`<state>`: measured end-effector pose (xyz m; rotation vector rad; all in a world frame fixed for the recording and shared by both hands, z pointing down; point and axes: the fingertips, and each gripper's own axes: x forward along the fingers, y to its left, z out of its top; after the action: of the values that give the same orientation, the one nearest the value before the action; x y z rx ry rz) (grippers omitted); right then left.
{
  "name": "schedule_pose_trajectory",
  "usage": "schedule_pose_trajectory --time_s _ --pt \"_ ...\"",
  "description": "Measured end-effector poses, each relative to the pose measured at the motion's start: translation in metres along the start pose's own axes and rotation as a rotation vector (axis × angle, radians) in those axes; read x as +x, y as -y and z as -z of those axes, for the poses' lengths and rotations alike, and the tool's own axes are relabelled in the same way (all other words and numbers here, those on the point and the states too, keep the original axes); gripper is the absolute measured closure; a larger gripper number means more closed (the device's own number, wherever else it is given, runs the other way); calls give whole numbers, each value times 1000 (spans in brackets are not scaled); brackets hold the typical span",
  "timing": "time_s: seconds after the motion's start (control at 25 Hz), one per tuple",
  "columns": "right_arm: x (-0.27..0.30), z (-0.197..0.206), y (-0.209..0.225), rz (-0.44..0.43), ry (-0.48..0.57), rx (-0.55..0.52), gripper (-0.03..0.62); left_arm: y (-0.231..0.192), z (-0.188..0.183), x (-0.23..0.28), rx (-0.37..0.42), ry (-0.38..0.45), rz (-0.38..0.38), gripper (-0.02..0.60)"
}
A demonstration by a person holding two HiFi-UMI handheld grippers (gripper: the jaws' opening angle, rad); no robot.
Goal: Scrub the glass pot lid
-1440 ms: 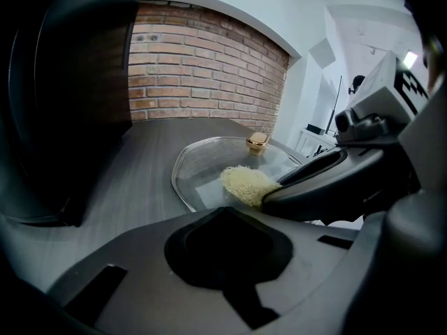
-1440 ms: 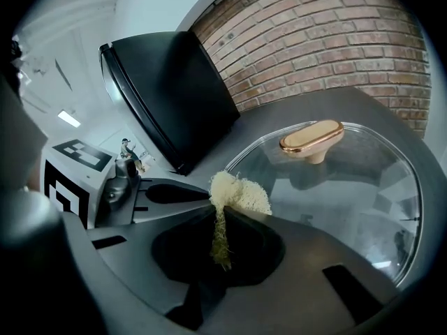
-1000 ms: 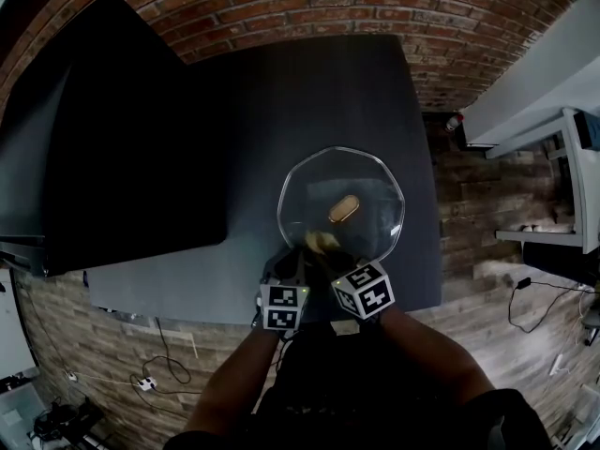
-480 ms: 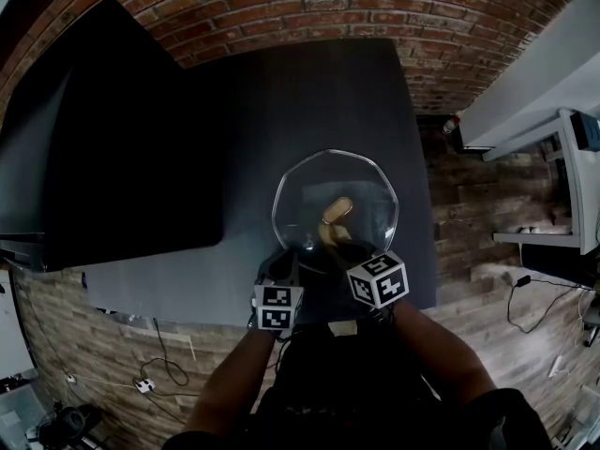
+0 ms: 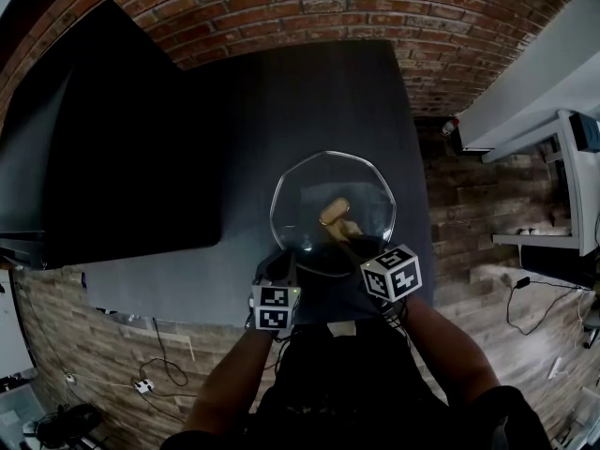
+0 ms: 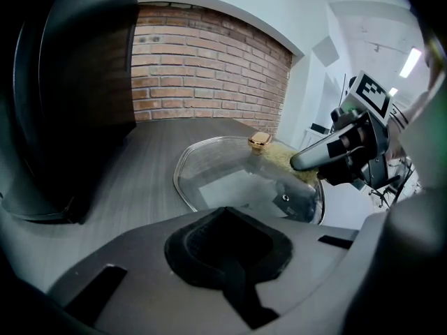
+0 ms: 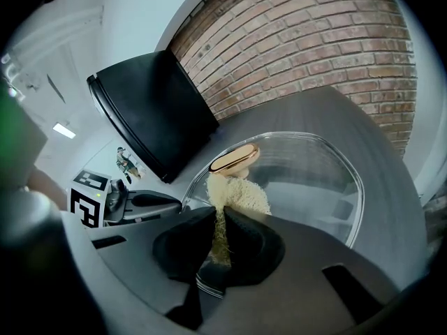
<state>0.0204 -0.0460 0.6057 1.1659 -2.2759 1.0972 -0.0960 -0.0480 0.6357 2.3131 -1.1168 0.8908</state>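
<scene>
Right gripper view: the right gripper has its jaws pinching a yellowish scouring pad, which presses on the glass pot lid just beside its gold knob. The lid lies on the dark bench near the front edge. The left gripper has its jaws pressed together at the lid's near rim. Whether they grip the rim cannot be told.
</scene>
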Motion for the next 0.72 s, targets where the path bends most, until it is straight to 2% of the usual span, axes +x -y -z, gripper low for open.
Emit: schedule_pose_trajectory --time_s 0.28,0.72 --pt "-10 -1 16 -6 -9 -1 553 -1 1 0 2 -2 -2 549" --pt "-28 -11 59 42 20 60 553 0 0 0 -2 -1 -2 549"
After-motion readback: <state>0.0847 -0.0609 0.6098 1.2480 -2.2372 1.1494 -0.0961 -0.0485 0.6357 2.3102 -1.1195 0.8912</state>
